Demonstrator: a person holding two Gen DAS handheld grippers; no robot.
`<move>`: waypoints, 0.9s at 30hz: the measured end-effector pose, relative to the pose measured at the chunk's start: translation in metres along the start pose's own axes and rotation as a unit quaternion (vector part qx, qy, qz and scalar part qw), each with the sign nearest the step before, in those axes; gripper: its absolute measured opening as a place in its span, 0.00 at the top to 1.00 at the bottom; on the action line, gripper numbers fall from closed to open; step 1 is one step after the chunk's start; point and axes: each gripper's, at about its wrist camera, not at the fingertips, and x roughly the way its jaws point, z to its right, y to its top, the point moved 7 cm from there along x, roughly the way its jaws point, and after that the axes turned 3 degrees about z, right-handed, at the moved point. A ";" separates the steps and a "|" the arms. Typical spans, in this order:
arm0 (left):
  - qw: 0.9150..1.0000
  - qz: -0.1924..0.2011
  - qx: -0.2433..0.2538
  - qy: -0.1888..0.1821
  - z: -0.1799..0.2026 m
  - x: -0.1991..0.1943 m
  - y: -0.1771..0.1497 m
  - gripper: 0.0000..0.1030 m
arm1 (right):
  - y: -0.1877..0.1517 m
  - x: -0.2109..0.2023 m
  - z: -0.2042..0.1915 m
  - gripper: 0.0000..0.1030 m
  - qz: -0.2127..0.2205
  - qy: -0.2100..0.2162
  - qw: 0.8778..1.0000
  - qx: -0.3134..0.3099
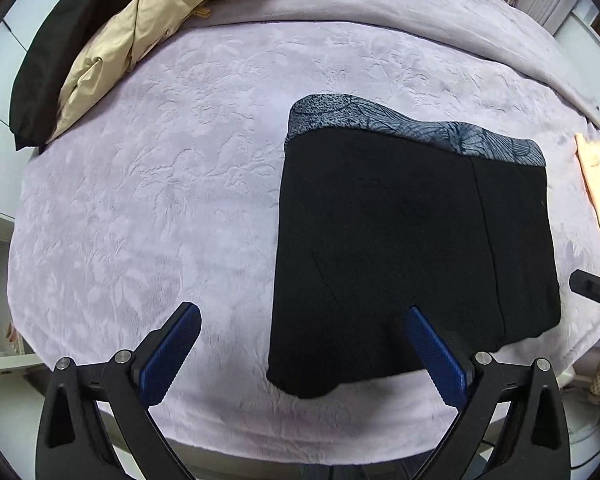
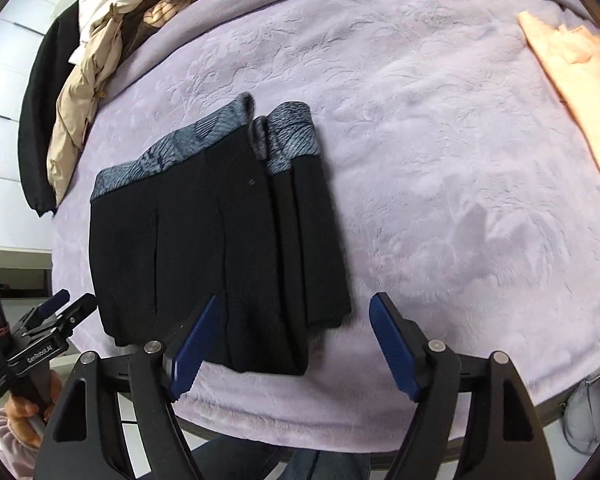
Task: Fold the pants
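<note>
The left claw (image 1: pixel 302 322) stands with its blue pads wide apart, holding nothing, its right finger over the near edge of the pants (image 1: pixel 412 240). The right claw (image 2: pixel 294 312) is likewise spread and empty, poised above the near right corner of the pants. The black pants lie folded into a compact stack on the lilac blanket (image 1: pixel 160 208), patterned grey waistband (image 2: pixel 204 136) at the far end. A beige jacket (image 1: pixel 132 40) is heaped at the far left, and a peach cloth (image 2: pixel 568 60) lies at the right edge.
</note>
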 end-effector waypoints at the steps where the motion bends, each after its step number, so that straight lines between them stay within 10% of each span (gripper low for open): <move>1: 1.000 0.000 0.000 0.002 0.001 -0.004 -0.003 0.00 | -0.003 -0.002 -0.005 0.18 0.001 -0.010 1.000 -0.007; 10: 1.000 0.010 0.009 0.015 0.017 -0.013 -0.005 0.00 | -0.018 -0.016 -0.037 0.00 0.025 -0.066 0.996 -0.045; 27: 1.000 0.018 0.011 0.020 0.018 -0.025 -0.003 0.00 | -0.026 -0.026 -0.063 0.00 0.029 -0.086 0.995 -0.042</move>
